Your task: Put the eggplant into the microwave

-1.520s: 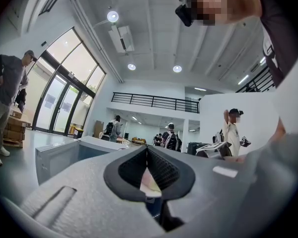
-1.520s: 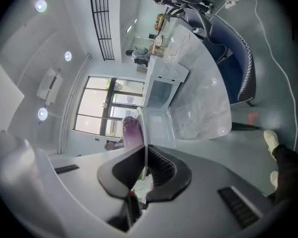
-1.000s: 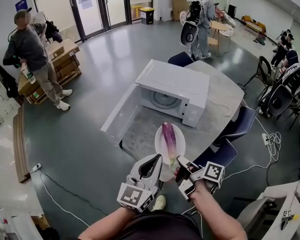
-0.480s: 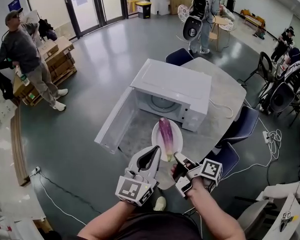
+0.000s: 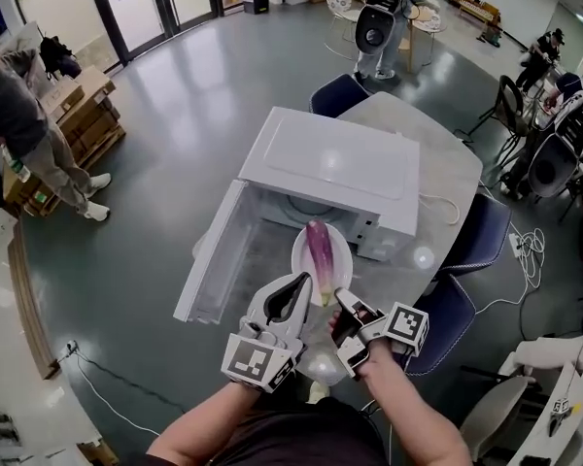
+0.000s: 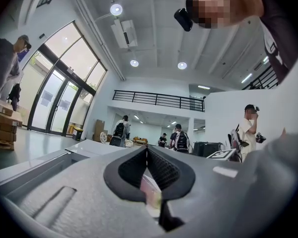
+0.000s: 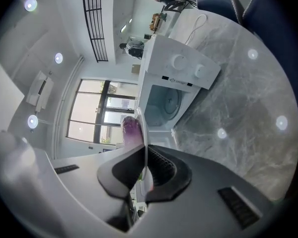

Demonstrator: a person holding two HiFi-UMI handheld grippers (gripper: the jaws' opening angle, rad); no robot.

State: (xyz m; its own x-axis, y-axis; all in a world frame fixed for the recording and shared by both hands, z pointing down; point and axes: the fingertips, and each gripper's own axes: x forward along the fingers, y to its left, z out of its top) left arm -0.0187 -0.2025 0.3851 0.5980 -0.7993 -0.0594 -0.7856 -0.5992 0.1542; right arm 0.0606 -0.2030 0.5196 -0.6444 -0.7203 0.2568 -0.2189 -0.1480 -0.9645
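Observation:
A purple eggplant point(image 5: 321, 249) lies on a white plate point(image 5: 336, 244) held just in front of the white microwave point(image 5: 335, 158). The microwave door point(image 5: 212, 255) hangs open to the left, and the turntable shows inside. My left gripper point(image 5: 302, 282) is shut on the plate's near left rim. My right gripper point(image 5: 341, 298) is shut on the near right rim. In the right gripper view the plate point(image 7: 145, 127) stands edge-on between the jaws of my right gripper point(image 7: 145, 148), with the eggplant point(image 7: 130, 128) on it and the microwave point(image 7: 181, 71) beyond. In the left gripper view my left gripper point(image 6: 147, 150) has its tips together.
The microwave stands on a round marble table point(image 5: 445, 168), its cable point(image 5: 439, 207) trailing right. Blue chairs point(image 5: 336, 93) ring the table. A person point(image 5: 19, 129) stands by stacked boxes point(image 5: 78, 115) at the left. More people and chairs are at the back and far right.
Both grippers have carried the plate with the eggplant forward; it now sits closer to the microwave's open front. The view has shifted nearer the table.

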